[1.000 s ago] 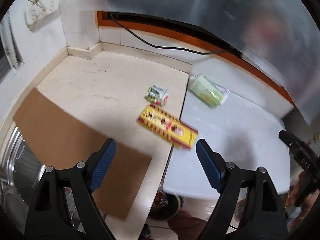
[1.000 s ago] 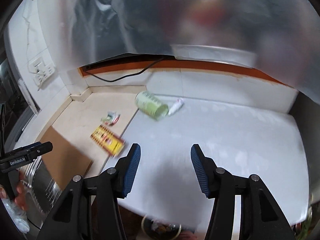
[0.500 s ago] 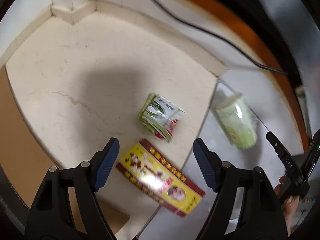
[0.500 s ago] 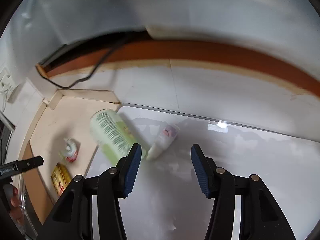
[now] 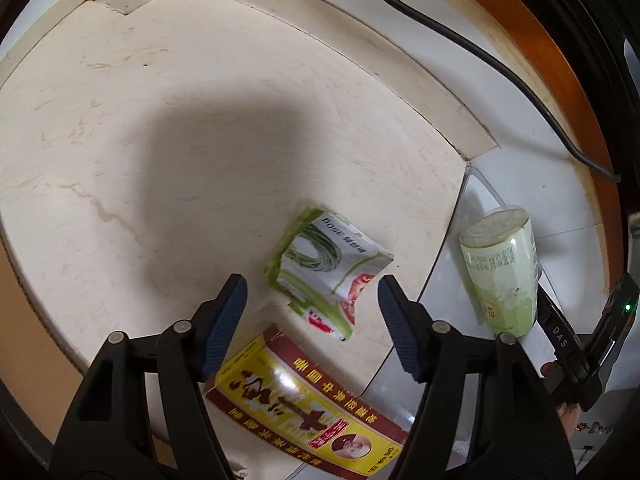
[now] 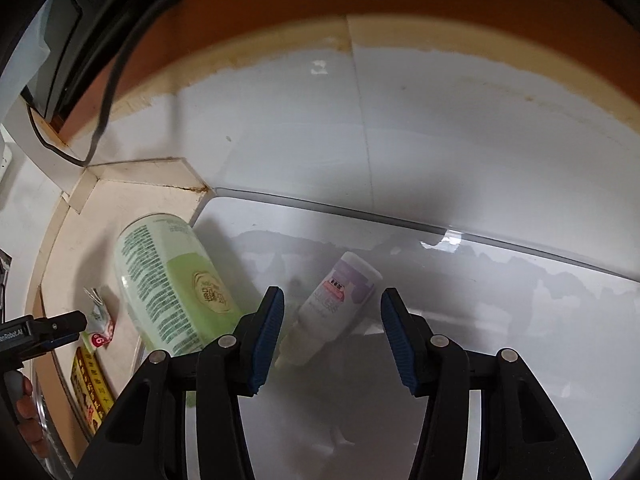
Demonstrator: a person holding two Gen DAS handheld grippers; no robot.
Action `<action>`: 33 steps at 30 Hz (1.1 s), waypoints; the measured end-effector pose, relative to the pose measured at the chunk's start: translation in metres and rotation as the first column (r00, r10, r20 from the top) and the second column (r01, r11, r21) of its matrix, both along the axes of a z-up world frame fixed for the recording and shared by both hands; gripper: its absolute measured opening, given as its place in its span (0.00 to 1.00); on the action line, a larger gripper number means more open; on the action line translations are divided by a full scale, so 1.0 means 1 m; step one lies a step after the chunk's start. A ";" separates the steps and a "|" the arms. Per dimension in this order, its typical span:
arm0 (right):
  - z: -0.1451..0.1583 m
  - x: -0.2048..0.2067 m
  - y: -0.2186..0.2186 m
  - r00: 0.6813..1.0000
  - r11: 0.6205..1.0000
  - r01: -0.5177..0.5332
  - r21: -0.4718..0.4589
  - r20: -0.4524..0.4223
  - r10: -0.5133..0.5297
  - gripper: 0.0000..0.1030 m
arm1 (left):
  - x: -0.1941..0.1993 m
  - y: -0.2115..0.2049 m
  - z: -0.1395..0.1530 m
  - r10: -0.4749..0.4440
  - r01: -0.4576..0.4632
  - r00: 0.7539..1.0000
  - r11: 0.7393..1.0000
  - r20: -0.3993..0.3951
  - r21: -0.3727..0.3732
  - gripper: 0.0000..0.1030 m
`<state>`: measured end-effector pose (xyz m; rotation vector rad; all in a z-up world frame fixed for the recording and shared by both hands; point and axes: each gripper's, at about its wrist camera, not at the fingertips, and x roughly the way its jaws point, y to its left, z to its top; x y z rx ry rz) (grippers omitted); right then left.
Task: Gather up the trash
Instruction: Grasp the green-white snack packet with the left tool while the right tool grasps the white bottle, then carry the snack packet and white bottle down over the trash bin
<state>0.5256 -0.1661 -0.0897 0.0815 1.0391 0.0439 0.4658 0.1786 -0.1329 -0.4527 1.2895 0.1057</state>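
The left gripper (image 5: 312, 308), its blue-padded jaws apart and just lately narrowing, is held above a crumpled green-and-white foil sachet (image 5: 326, 276) on the beige stone counter (image 5: 160, 120), untouched. A flat yellow-and-maroon carton (image 5: 304, 400) lies nearer; a pale green cylindrical can (image 5: 500, 272) lies toppled rightward.

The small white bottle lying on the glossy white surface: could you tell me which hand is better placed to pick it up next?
Right. The right gripper, jaws closing but not yet touching, already frames the small bottle; the left gripper is over the green packet.
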 end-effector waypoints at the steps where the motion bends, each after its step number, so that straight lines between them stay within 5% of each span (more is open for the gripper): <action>1: -0.002 -0.007 0.004 1.000 1.000 -0.002 -0.001 0.002 0.002 0.45 | 0.002 -0.003 -0.002 -0.003 0.003 1.000 1.000 0.002 -0.004 0.60; 10: -0.008 -0.001 -0.001 0.999 0.999 -0.027 0.020 0.019 0.027 0.26 | 0.015 -0.017 -0.012 0.000 0.000 1.000 1.000 0.012 -0.017 0.32; 12: -0.009 -0.001 -0.001 0.999 0.999 -0.033 0.018 0.024 0.033 0.25 | 0.017 -0.019 -0.013 -0.002 0.002 1.000 1.000 0.018 -0.018 0.15; 17: -0.010 -0.008 0.011 0.997 0.998 -0.055 0.036 0.052 0.053 0.24 | 0.013 -0.027 -0.002 -0.010 0.010 0.996 1.000 0.086 0.001 0.05; 23: 0.004 -0.040 0.010 0.992 0.994 -0.079 0.070 0.100 0.072 0.23 | -0.009 -0.053 0.029 -0.086 0.077 0.979 0.996 0.185 0.053 0.03; 33: 0.049 -0.131 0.014 0.981 0.992 -0.111 0.052 0.168 0.101 0.23 | -0.091 -0.073 0.088 -0.158 0.162 0.936 0.987 0.313 0.014 0.03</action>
